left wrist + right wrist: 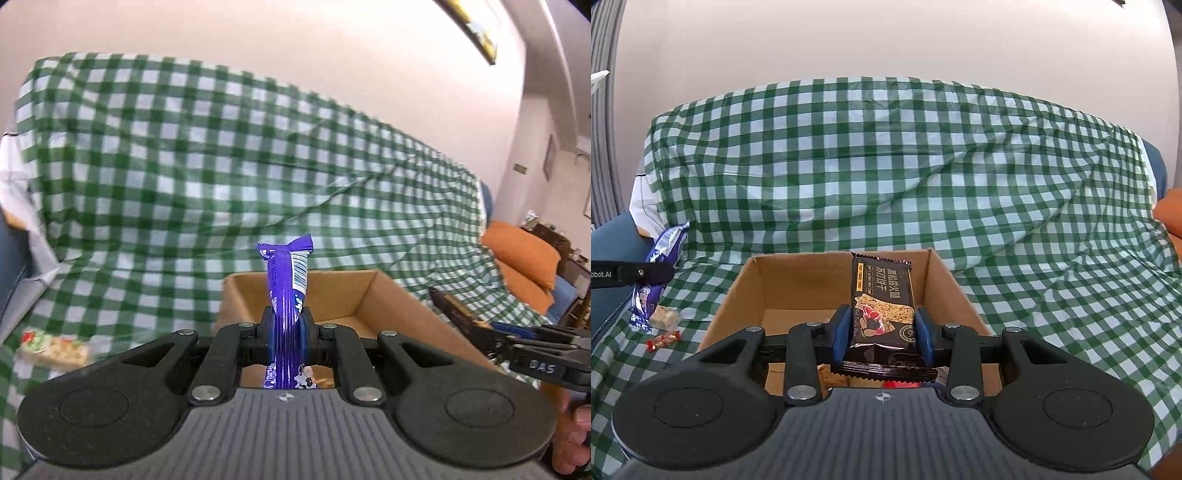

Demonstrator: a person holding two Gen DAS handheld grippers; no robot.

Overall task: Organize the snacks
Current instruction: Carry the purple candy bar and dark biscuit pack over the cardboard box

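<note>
Two tools: you hold one in each hand, and each grips a snack over the open cardboard box.
Left tool: clenched tight on a purple snack wrapper, which stands upright between the pads, its crimped end well above them.
Right tool: grasping a black cracker packet by its two long edges, blue pads pressing on either side, label facing you.
Box: directly ahead of and below both tools; in the left wrist view its near corner sits just past the wrapper.
Box contents: a few small pieces show under your right tool, too hidden to identify.
Loose snacks: to the left of your right tool, a pale nougat-like piece and a small red candy lie on the green checked cloth.
Left of your left tool: a blurred pale packet lies on the cloth.
Cloth: draped over a sofa.
</note>
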